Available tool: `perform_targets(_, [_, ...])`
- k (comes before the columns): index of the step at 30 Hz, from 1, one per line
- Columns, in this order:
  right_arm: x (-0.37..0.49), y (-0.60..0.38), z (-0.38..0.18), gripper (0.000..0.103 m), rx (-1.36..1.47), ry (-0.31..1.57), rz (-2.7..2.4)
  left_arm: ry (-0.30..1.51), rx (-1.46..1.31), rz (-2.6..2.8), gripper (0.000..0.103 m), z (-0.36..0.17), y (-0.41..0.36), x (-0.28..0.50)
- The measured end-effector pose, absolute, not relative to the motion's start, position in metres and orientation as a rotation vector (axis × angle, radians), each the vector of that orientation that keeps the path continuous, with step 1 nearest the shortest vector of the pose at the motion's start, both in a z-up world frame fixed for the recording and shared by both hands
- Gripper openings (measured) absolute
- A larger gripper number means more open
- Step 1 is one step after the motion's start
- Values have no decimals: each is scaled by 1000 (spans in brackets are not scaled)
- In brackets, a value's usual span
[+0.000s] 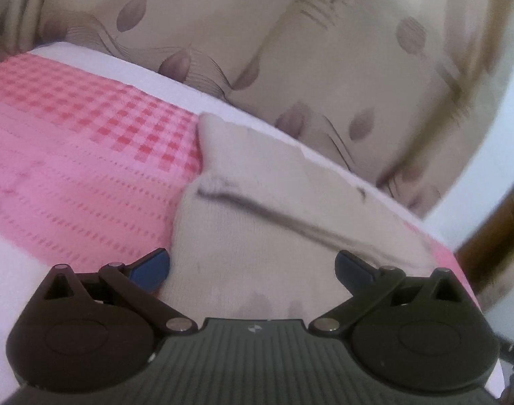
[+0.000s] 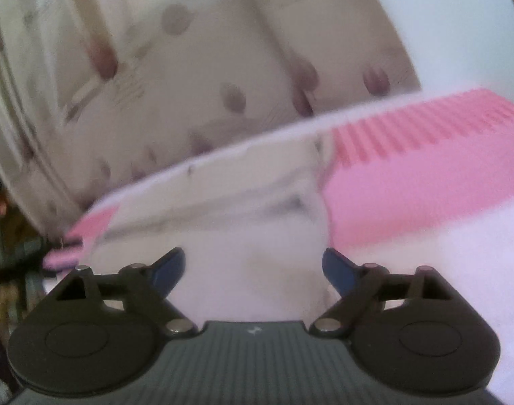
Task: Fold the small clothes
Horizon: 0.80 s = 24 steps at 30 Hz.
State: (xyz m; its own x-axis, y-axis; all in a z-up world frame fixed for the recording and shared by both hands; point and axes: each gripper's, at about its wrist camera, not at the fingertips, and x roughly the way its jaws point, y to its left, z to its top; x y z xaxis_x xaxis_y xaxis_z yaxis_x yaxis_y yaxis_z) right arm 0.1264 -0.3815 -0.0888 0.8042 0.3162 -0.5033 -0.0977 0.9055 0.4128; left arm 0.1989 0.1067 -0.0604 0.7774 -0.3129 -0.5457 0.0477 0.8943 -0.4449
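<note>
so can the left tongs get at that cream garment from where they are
Probably yes. The left tongs stand open, and the cream garment lies flat on the pink checked cover straight ahead of the blue tips, with nothing in between.

A pink towel [image 1: 71,155], checked along one band and white-edged, is lying spread over the surface. Behind it a beige curtain [image 1: 290,54] with brown leaf marks is hanging. A white wall [image 2: 442,27] is showing beside it, blurred in the right view.
</note>
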Motion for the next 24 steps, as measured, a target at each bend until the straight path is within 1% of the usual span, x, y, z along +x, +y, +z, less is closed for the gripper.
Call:
perform_targets(3, [72, -383, -95, 89, 393, 618, 192, 695, -429, -222, 103, -59, 126, 171])
perform_targets(7, [33, -376, -105, 89, 401, 652, 192, 760, -487, -246, 102, -63, 154, 138])
perform_targets(9, [20, -369, -109, 85, 376, 649, 187, 782, -503, -250, 101, -68, 164, 122])
perform_targets(10, [14, -364, -109, 79, 374, 637, 202, 774, -497, -254, 100, -68, 166, 116])
perform_targets(11, [12, -362, -110, 66, 374, 634, 214, 765, -478, -263, 100, -67, 166, 109])
perform_targets(12, [12, -359, -111, 59, 369, 641, 221, 761, -456, -271, 99, -67, 165, 102])
perform_targets(15, [12, -349, -113, 48, 326, 636, 200, 768, -388, -326, 99, -70, 154, 90])
perform_targets(17, [15, -350, -114, 32, 366, 642, 200, 759, -333, -334, 99, -71, 143, 81])
perform_targets(18, [15, -351, -115, 31, 389, 646, 204, 761, -309, -340, 99, -71, 138, 78])
perform_targets(19, [15, -351, -116, 26, 398, 646, 209, 764, -306, -348, 99, -72, 135, 76])
perform_targets(20, [15, -350, -116, 16, 396, 652, 215, 765, -317, -353, 97, -72, 134, 74])
perform_targets(22, [12, -351, -119, 15, 419, 654, 221, 765, -344, -359, 81, -73, 134, 70])
perform_targets(23, [11, -353, -120, 13, 440, 654, 229, 774, -356, -366, 50, -74, 135, 71])
perform_targets(24, [11, -355, -121, 13, 456, 655, 231, 803, -377, -365, 12, -76, 137, 73])
